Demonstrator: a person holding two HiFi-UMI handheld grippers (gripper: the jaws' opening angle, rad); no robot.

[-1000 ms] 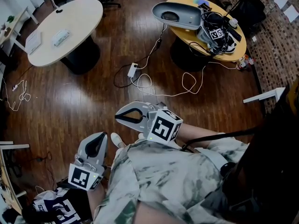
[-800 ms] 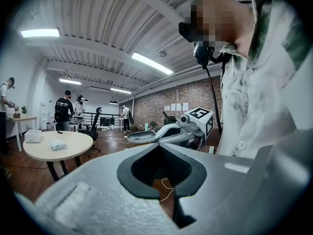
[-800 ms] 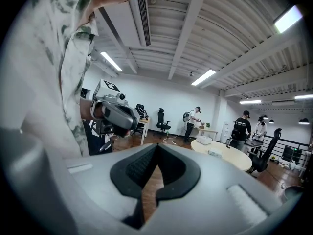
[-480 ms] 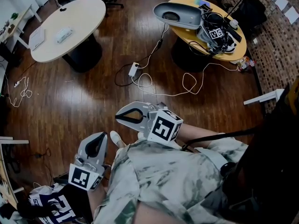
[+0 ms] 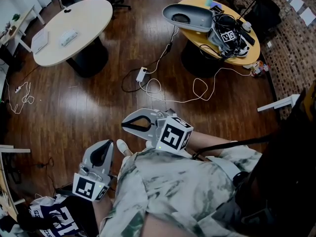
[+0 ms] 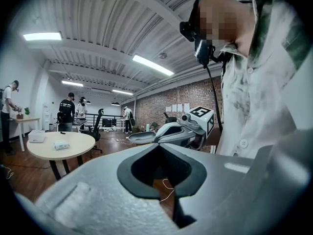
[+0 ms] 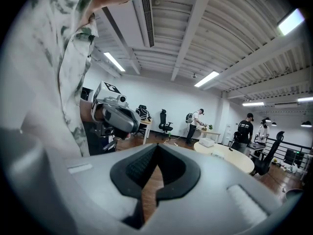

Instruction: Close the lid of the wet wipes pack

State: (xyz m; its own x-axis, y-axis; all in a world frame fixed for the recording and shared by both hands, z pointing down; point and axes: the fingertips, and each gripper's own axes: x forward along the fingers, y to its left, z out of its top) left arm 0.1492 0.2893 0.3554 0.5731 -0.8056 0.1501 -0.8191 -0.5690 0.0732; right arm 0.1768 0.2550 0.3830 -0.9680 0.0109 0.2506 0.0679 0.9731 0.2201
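Note:
A small pale pack (image 5: 68,35), likely the wet wipes, lies on the round white table (image 5: 89,14) at the far left, beside a flat white box (image 5: 39,41). Its lid is too small to make out. The same table and pack (image 6: 60,145) show far off in the left gripper view, and the table (image 7: 230,155) shows in the right gripper view. My left gripper (image 5: 106,143) is held low by my body, shut and empty. To its right my right gripper (image 5: 124,124) is also shut and empty. Both are far from the table.
A round yellow table (image 5: 249,56) at the back right carries a grey device (image 5: 187,15) and tangled cables. A power strip (image 5: 141,74) and white cords lie on the wooden floor between the tables. Several people (image 6: 66,112) stand at desks far back.
The view has shifted slightly, so the white table sits a little further right in frame. A foot has moved by the left gripper. Both grippers keep their pose, shut.

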